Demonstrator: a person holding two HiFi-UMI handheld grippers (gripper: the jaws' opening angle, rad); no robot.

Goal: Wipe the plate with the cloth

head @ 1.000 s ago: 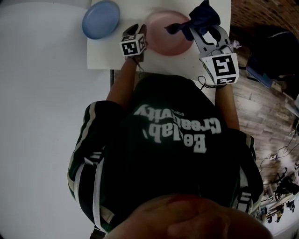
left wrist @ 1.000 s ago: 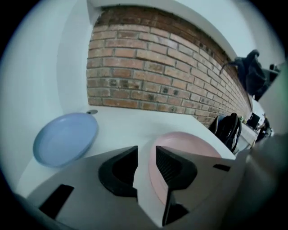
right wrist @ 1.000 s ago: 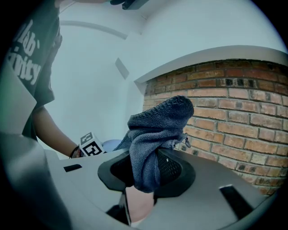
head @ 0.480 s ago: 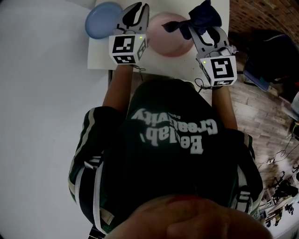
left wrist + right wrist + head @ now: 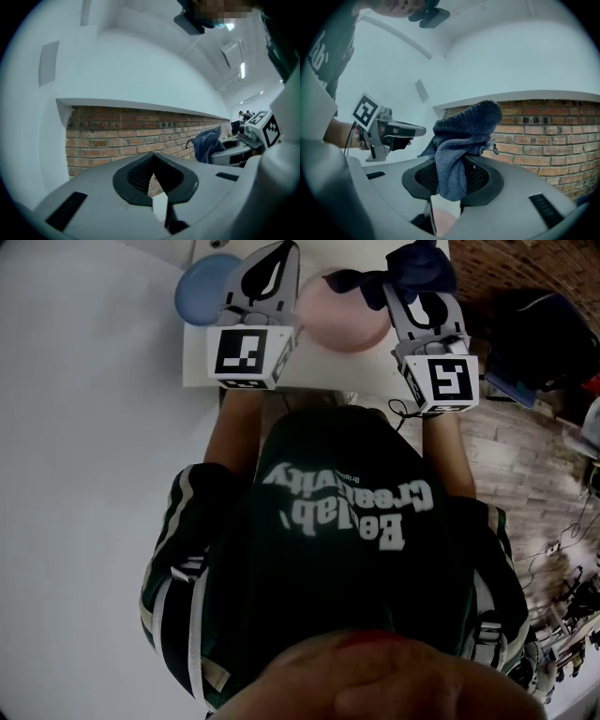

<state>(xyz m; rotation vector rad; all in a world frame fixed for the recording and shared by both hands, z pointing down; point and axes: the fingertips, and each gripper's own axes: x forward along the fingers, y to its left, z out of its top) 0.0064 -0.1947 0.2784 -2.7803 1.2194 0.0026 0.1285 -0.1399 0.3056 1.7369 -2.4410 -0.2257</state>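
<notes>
Left tongs: your left gripper (image 5: 153, 174) has its jaws pressed together, with nothing between them. It is held high and points level toward the brick wall (image 5: 117, 136).
Right tongs: your right gripper (image 5: 449, 180) is clamped on the dark blue cloth (image 5: 461, 136). The cloth is bunched, with most of it standing above the jaws and a short tail below.
Plate: the pink plate (image 5: 342, 322) lies on the white table (image 5: 323, 373), between the 2 grippers and below them. Neither gripper touches it.
Other dish: 1 blue plate (image 5: 199, 289) lies to the left, apart from the pink one.
Step in hand: I judge that the cloth must now come down to the plate.
To do it well: tip the right gripper downward so the cloth meets the plate first, not the hard jaw tips. Open the left jaws if you want to steady the rim.
Poor view: the pink patch under the right jaws is probably the plate, but too little of it shows.
</notes>
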